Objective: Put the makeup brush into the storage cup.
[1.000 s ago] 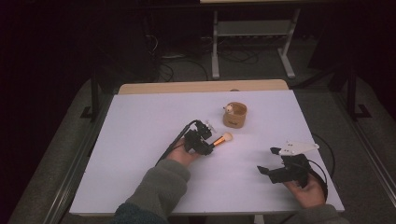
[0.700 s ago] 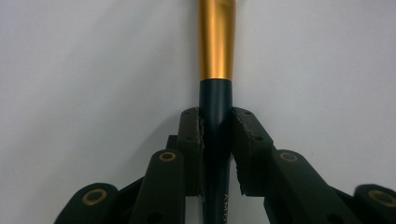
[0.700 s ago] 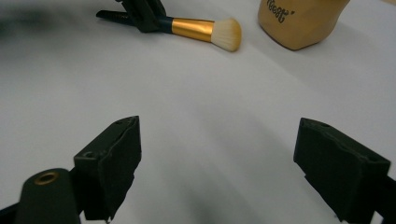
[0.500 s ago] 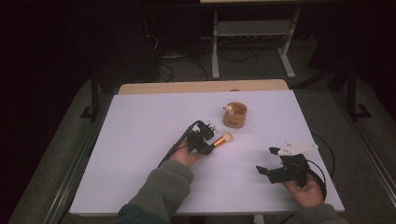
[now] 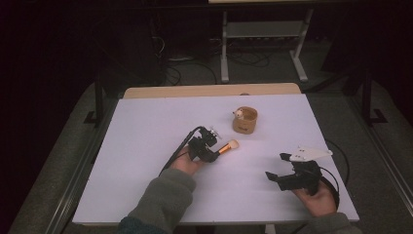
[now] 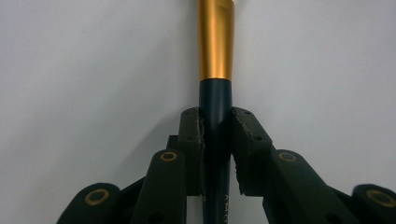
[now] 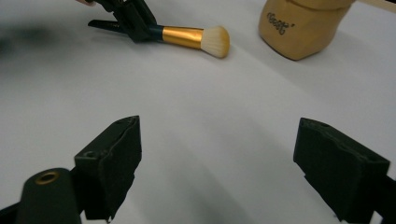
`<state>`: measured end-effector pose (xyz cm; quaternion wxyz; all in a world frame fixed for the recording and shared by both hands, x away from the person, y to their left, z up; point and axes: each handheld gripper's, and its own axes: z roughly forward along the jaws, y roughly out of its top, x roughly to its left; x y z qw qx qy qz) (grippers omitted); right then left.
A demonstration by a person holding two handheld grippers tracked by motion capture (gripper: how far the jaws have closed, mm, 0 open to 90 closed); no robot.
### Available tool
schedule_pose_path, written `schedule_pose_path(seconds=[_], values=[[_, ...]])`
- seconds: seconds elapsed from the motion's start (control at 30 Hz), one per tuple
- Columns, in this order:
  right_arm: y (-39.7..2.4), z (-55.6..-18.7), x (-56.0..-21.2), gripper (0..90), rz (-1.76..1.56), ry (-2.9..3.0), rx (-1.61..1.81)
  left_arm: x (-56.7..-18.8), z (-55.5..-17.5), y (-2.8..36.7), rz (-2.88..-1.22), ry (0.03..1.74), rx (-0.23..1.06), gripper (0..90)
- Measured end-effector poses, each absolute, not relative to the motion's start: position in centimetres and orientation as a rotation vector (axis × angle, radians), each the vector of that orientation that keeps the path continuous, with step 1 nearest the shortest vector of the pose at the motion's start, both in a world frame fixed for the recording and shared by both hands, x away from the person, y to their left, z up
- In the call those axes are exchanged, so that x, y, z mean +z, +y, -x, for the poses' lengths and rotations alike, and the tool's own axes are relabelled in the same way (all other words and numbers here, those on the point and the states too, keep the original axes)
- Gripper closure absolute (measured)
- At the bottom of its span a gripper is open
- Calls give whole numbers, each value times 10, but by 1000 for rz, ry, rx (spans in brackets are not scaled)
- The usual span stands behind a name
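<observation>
Item: makeup brush (image 5: 227, 147), dark handle, gold ferrule, just near-side of the tan cup (image 5: 245, 120) on the table (image 5: 146, 126).
Left gripper (image 5: 207, 146): jaws clamped on handle.
Right gripper (image 5: 278, 166): jaws wide apart, idle.
Step, judged: carrying the brush; next, probably lift and tip it into the cup.

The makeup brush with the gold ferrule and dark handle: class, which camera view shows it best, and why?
The right gripper view: the makeup brush lies there side-on, bristles, ferrule and handle together, held by the left gripper. The left gripper view shows handle and ferrule only, clamped close up. In the high view it is small.
</observation>
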<state>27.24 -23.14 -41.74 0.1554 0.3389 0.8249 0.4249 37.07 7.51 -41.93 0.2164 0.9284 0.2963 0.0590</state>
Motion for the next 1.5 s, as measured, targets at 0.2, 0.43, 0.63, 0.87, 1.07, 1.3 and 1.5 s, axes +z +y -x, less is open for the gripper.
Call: schedule_pose_path(seconds=[0.2,0.43,0.63,0.87,1.07,1.3,1.5], values=[[-213,-272,-416,208,-915,2426,1181,-417,-368,90,-2557,821,142,750],[-202,-274,-417,199,-908,2452,1157,-418,-367,96,-2548,822,162,751],[-204,-274,-416,204,-903,2436,1184,-414,-366,97,-2523,809,164,751],[-201,-276,-417,184,-918,2460,1182,-403,-361,103,-2488,797,181,751],[-198,-281,-409,159,-958,2452,1342,-386,-344,112,-2424,728,218,750],[-181,-286,-400,141,-937,2467,1385,-370,-329,130,-2359,696,214,750],[-158,-294,-396,153,-933,2518,1407,-357,-315,137,-2327,644,218,750]])
